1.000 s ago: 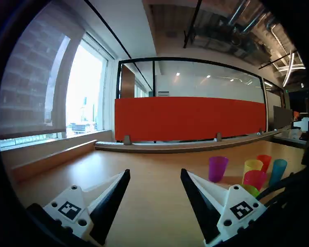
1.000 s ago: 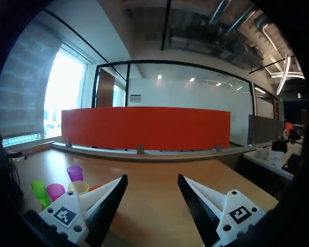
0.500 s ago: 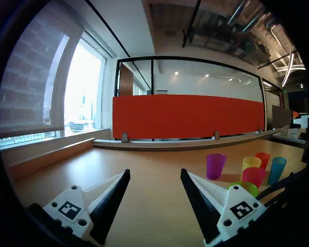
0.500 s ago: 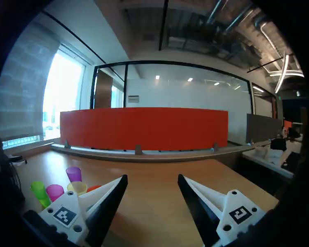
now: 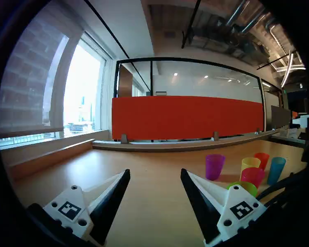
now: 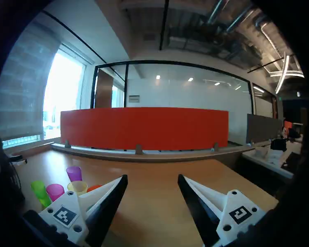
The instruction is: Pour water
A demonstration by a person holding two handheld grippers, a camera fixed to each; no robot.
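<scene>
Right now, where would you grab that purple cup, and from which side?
Across its side wall, just under the rim: the purple cup stands upright and widens upward, so a level squeeze there probably holds. Come from its free side, away from the other cups, as the open left claw could.

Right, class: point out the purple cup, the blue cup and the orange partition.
purple cup (image 5: 215, 167), left gripper view, middle of side wall.
blue cup (image 5: 277, 170), left gripper view, side wall.
orange partition (image 5: 187, 117), left gripper view, panel centre.
</scene>
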